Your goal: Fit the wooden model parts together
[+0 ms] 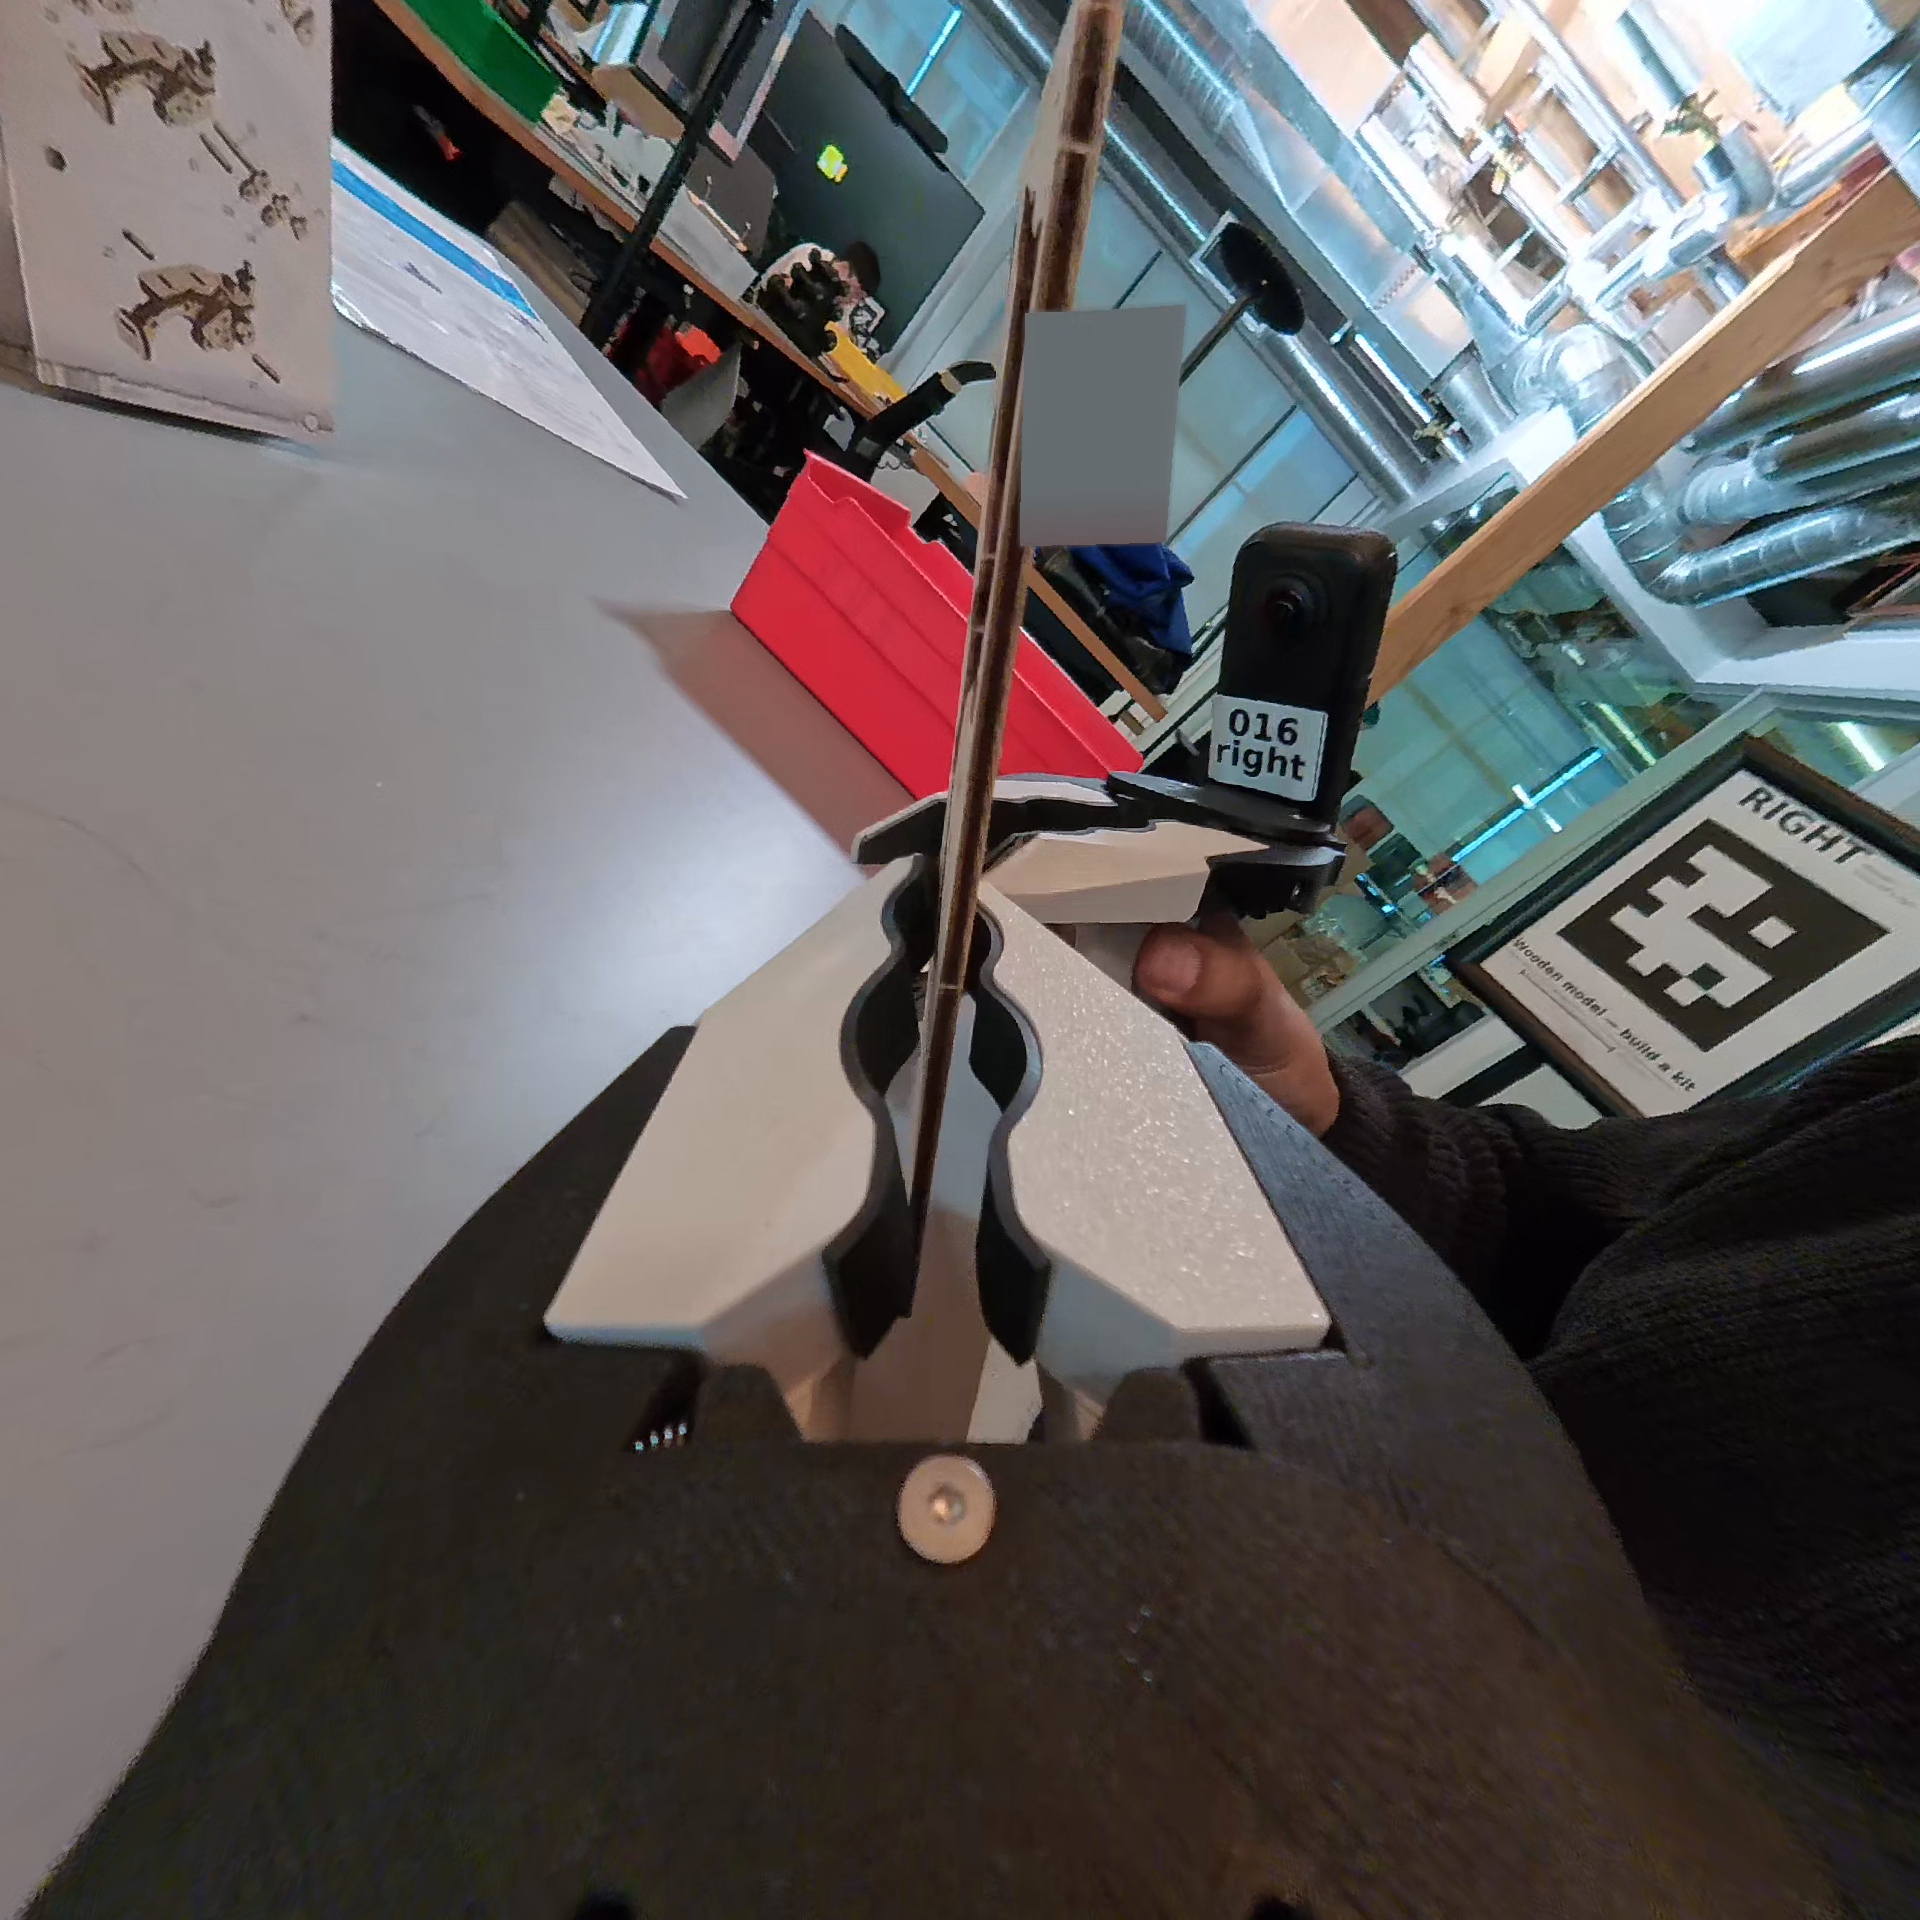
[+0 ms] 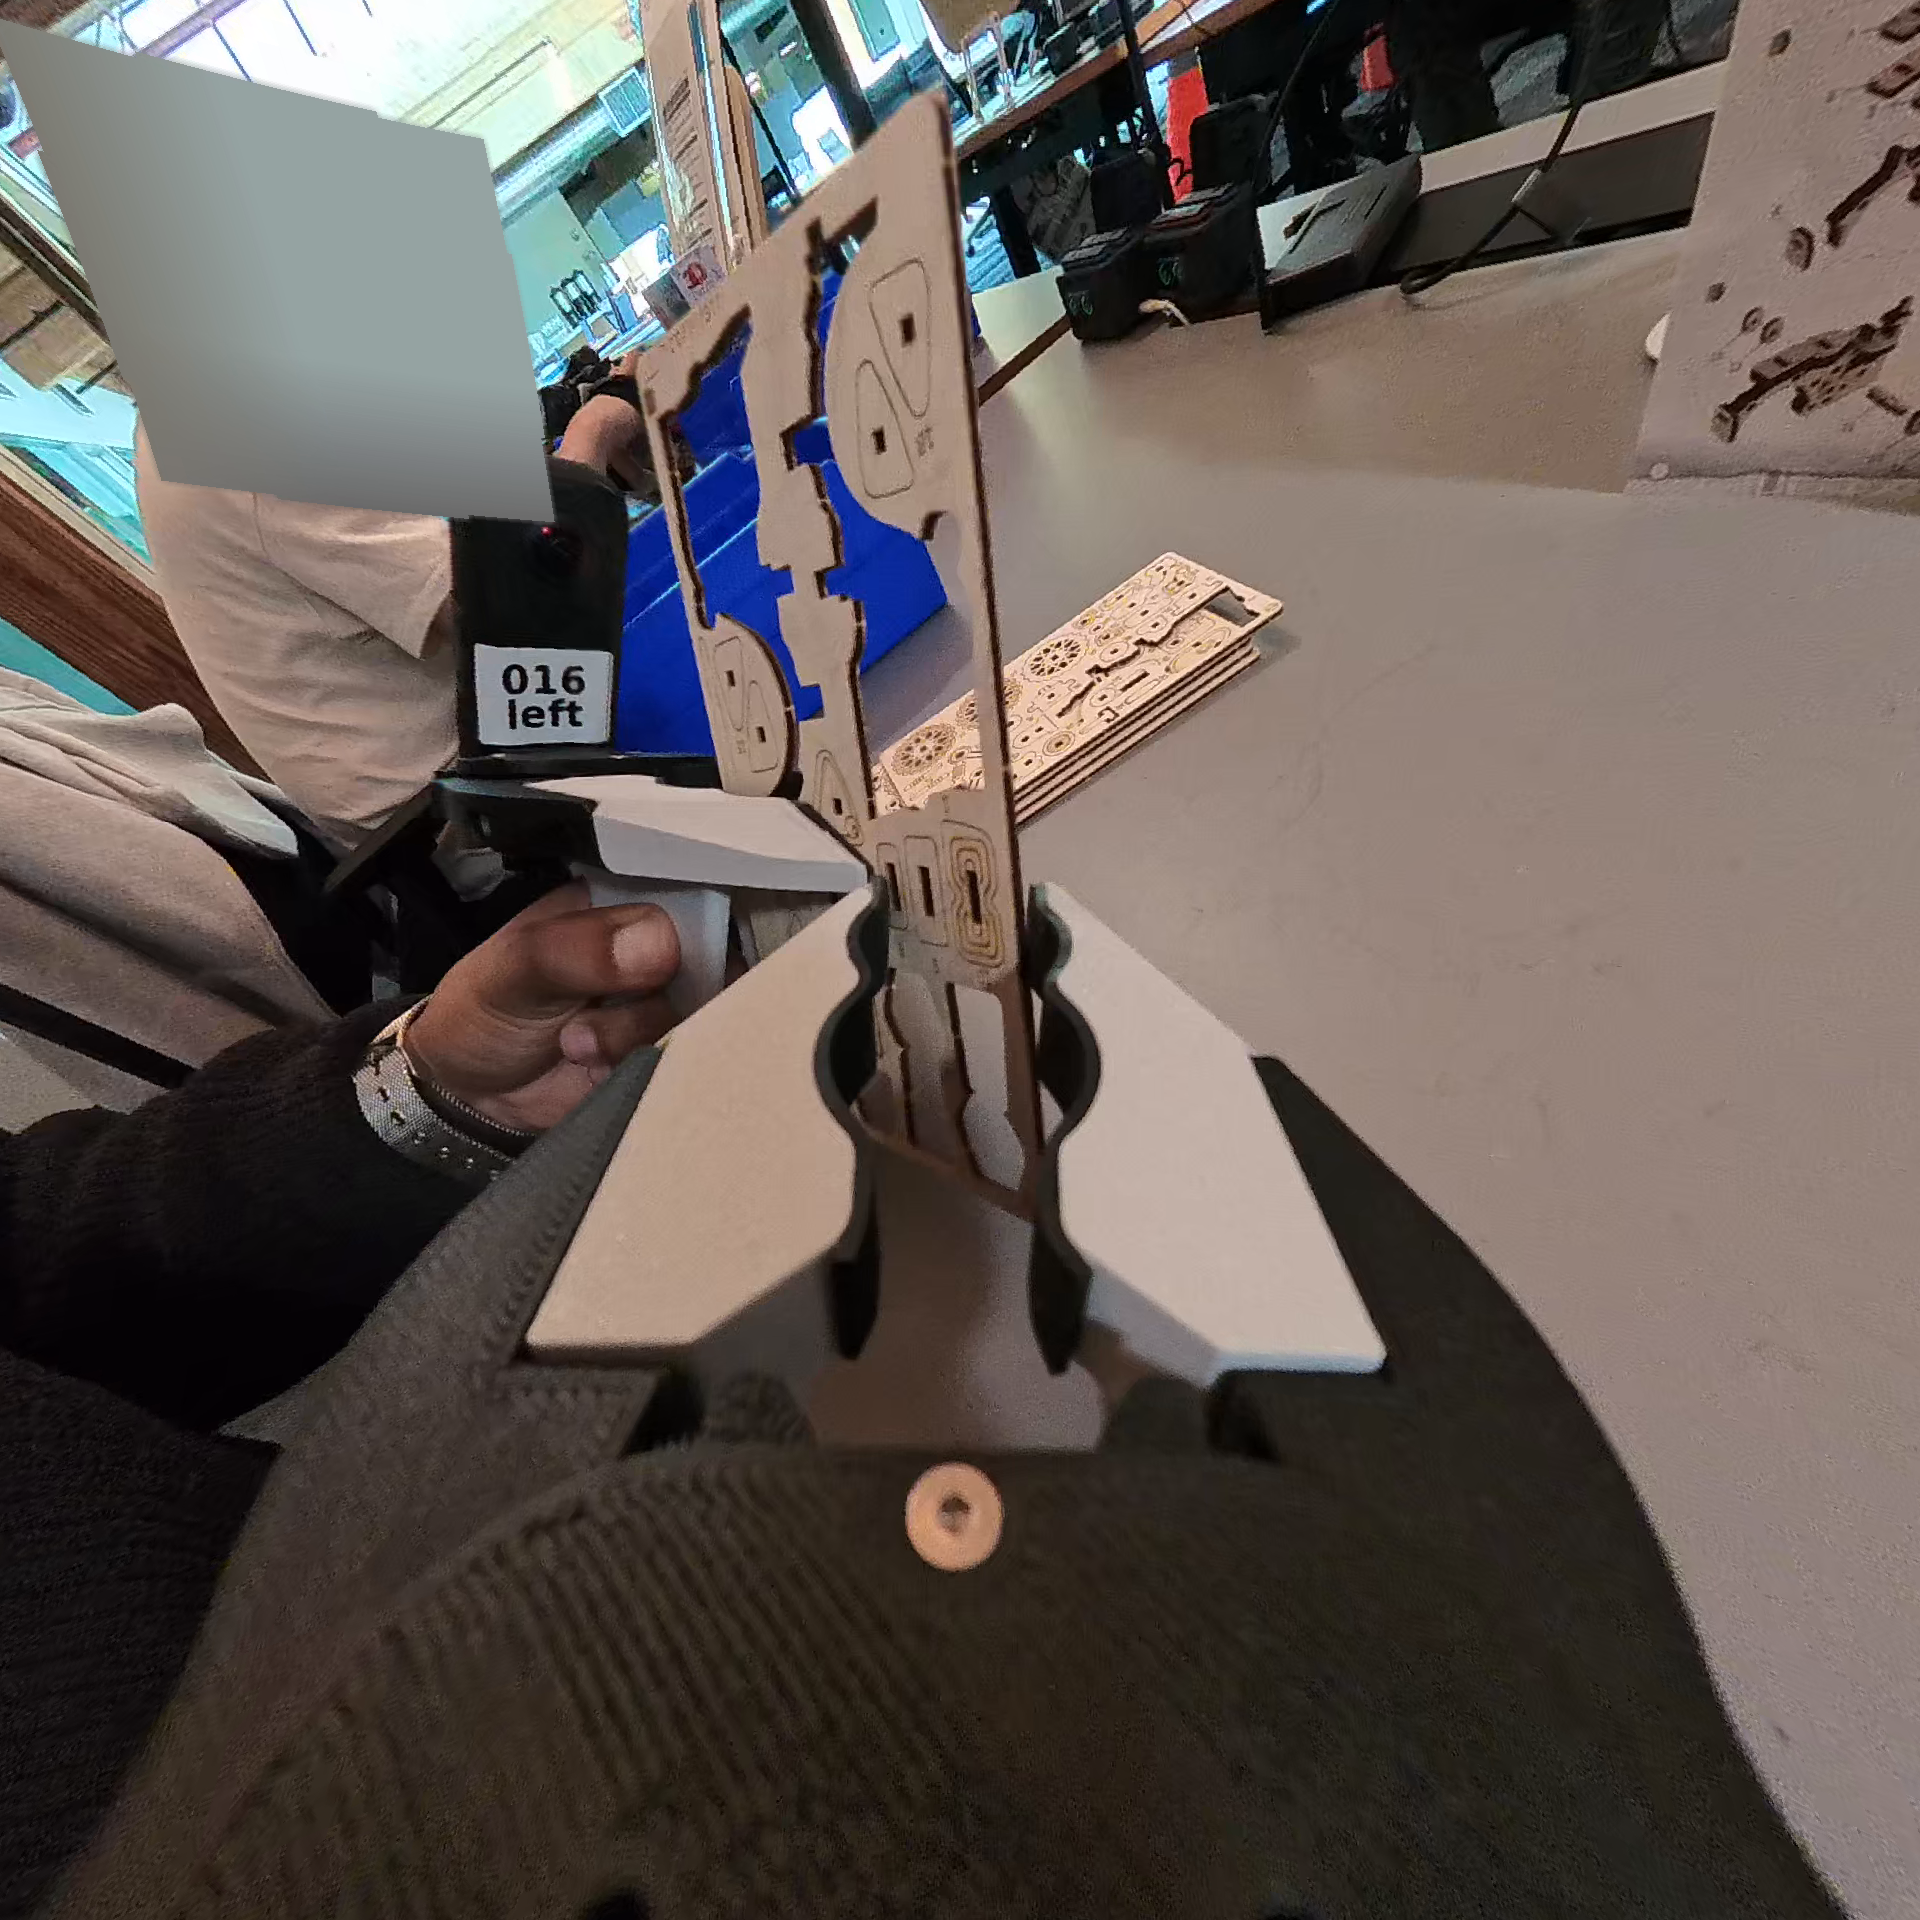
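A thin laser-cut wooden sheet [image 1: 975, 675] with several parts punched out stands upright above the grey table [image 1: 312, 831]. My left gripper [image 1: 951, 904] is shut on its lower edge, seen edge-on. In the right wrist view the sheet [image 2: 904, 343] shows its face, with small parts still in it near the bottom. My right gripper [image 2: 958, 899] has its jaws apart, and the sheet's lower corner stands slanted between them. The left gripper [image 2: 831, 831] comes in from the left and the right gripper [image 1: 894, 836] reaches across from the right.
A stack of more wooden sheets [image 2: 1122, 686] lies on the table beyond. A blue bin [image 2: 727, 582] and a red bin [image 1: 883, 644] stand at the table's edge. An instruction booklet [image 1: 166, 208] stands propped at the far side. A person in a light shirt [image 2: 291, 644] is nearby. The tips of both grippers are at nearly the same place.
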`<action>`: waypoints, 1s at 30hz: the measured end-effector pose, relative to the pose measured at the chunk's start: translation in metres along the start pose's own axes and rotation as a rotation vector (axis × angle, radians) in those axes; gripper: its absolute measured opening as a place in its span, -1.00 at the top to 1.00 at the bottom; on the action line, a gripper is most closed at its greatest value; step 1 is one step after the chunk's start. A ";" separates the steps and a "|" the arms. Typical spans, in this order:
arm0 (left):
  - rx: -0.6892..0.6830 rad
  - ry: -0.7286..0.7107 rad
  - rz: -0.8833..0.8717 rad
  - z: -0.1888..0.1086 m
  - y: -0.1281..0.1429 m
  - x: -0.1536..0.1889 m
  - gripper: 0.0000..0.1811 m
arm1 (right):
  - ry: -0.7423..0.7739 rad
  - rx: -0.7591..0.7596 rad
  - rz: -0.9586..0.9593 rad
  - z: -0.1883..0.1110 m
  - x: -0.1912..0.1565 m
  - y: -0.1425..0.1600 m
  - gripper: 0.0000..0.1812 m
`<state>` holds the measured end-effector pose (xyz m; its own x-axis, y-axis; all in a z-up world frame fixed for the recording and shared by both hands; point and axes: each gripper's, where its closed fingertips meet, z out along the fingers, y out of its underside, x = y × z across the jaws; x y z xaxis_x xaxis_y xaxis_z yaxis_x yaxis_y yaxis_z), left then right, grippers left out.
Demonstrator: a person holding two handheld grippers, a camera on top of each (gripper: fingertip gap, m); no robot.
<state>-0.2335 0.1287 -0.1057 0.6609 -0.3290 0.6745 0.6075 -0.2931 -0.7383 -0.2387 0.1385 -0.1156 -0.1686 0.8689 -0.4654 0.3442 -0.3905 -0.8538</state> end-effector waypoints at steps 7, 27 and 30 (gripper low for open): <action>0.001 0.022 -0.023 0.000 0.001 0.001 0.97 | -0.023 0.001 0.022 -0.002 -0.001 -0.001 0.73; 0.007 -0.003 -0.032 0.001 0.003 -0.001 0.97 | 0.018 -0.015 -0.057 -0.004 0.003 -0.001 0.74; 0.012 -0.015 -0.029 0.002 0.003 -0.001 0.97 | 0.042 -0.016 -0.091 -0.004 0.004 -0.001 0.74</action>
<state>-0.2310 0.1300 -0.1088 0.6497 -0.3068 0.6956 0.6314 -0.2918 -0.7185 -0.2360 0.1439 -0.1158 -0.1614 0.9126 -0.3756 0.3436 -0.3048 -0.8883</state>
